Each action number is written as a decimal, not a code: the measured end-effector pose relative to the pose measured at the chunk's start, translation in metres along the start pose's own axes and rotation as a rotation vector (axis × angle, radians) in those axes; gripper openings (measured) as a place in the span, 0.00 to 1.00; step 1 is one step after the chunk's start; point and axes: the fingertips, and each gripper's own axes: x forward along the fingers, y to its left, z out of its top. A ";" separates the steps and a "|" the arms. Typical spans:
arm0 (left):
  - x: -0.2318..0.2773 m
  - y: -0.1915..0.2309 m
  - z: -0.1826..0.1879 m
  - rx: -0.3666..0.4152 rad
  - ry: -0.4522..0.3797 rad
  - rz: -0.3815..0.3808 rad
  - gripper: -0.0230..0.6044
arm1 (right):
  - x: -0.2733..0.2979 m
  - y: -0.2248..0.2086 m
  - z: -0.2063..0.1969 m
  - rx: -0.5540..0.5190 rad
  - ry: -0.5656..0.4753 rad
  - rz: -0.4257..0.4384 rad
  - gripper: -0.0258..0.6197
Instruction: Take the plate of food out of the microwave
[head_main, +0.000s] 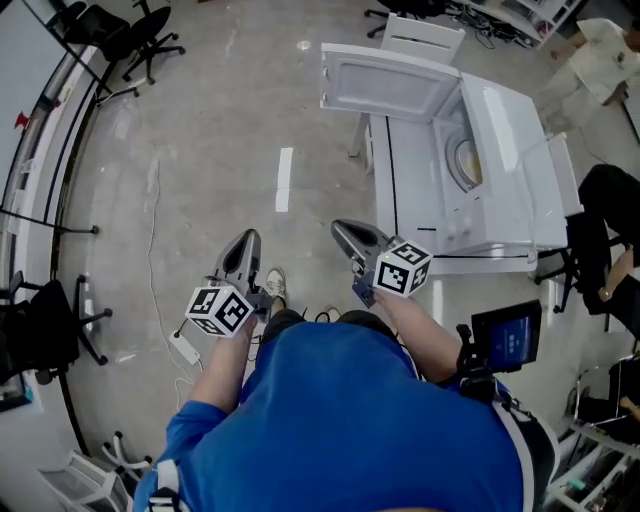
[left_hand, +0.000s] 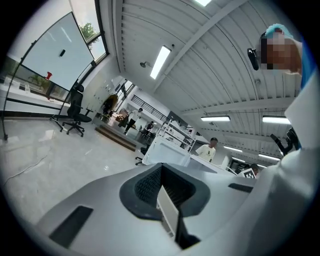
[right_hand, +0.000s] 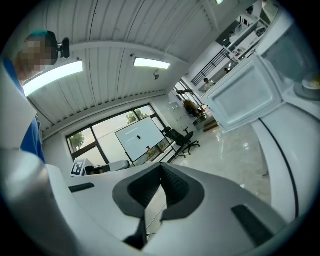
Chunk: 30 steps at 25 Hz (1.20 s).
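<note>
The white microwave (head_main: 480, 170) stands on a white table (head_main: 410, 190) at the upper right of the head view. Its door (head_main: 385, 85) is swung wide open. Inside it a plate (head_main: 466, 163) shows as a pale round shape; the food on it is too small to make out. The right gripper view has the open door (right_hand: 247, 95) at its upper right and the plate's edge (right_hand: 312, 82) at the far right. My left gripper (head_main: 243, 252) and right gripper (head_main: 350, 236) are held in front of my body, short of the table, both shut and empty. Their closed jaws fill the left gripper (left_hand: 161, 172) and right gripper (right_hand: 161, 172) views.
Office chairs (head_main: 130, 40) stand at the far left by a whiteboard stand. A person in white (head_main: 600, 50) is at the top right, and a seated person (head_main: 610, 230) is beyond the table. A dark screen (head_main: 507, 335) sits near my right elbow. A power strip (head_main: 185, 347) lies on the floor.
</note>
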 end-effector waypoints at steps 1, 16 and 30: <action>0.011 0.004 0.004 0.002 0.011 -0.022 0.05 | 0.004 -0.005 0.006 0.004 -0.016 -0.021 0.05; 0.130 0.061 0.051 0.014 0.168 -0.290 0.05 | 0.069 -0.042 0.057 0.036 -0.181 -0.261 0.05; 0.201 0.047 0.026 0.016 0.335 -0.534 0.05 | 0.049 -0.068 0.068 0.084 -0.334 -0.501 0.05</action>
